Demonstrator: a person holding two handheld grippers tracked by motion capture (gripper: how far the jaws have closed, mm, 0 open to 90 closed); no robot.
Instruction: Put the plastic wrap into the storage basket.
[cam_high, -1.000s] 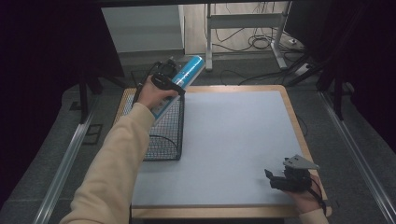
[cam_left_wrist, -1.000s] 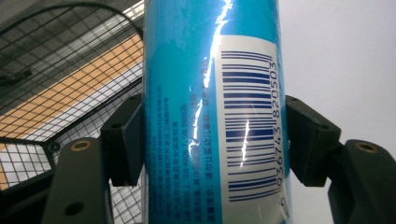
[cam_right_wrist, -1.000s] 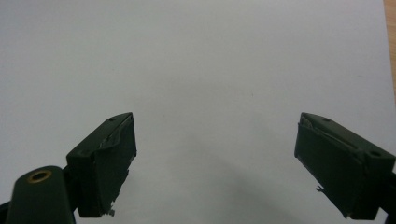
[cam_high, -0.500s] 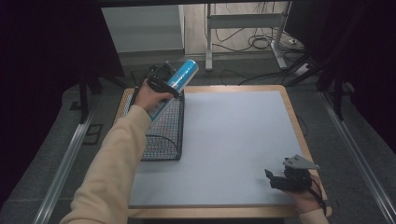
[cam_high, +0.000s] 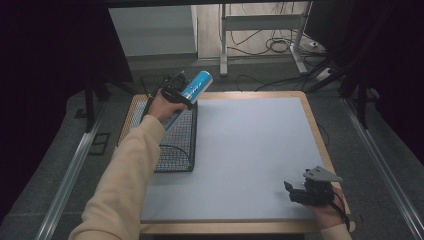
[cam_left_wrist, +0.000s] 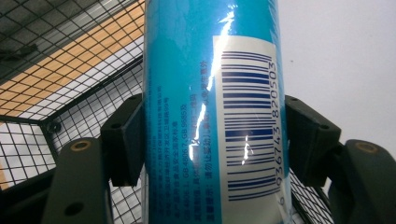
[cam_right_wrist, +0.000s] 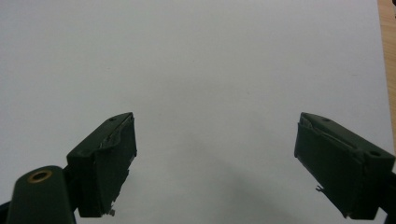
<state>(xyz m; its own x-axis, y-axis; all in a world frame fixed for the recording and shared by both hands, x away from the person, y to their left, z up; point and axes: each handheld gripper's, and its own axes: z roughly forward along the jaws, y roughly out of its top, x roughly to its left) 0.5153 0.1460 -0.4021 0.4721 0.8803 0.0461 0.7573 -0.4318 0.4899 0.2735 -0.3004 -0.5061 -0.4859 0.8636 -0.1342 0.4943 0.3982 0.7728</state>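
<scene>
Left gripper (cam_high: 179, 93) has its jaws clamped on the glossy blue cylindrical can with a white barcode label (cam_left_wrist: 212, 112), one pad on each side of the body, roughly mid-length. In the high view the can (cam_high: 192, 90) is tilted, top end up and away from the hand, held over the far end of the black wire-mesh basket (cam_high: 175, 150). The lower end looks to be down inside the basket or just above it; can't tell which.

Handling, my read: rigid round wall, won't deform under the pads. Shiny film wrap, so probably slick; it could rotate or slide between flat pads if the grip is light. Weight unknown, full or empty not visible. The mid-body hold across the diameter is the right spot; near either end it would want to pivot.

Writing: barcode digits along the label edge read roughly "0367438205 03", the first digit possibly cut off. Columns of small Chinese print beside it, including what looks like "GB 4806", too fine to read reliably. No brand name visible.

Right gripper (cam_high: 309, 190) sits near the front right corner of the white surface (cam_right_wrist: 210, 56), jaws spread wide, nothing between them.
</scene>
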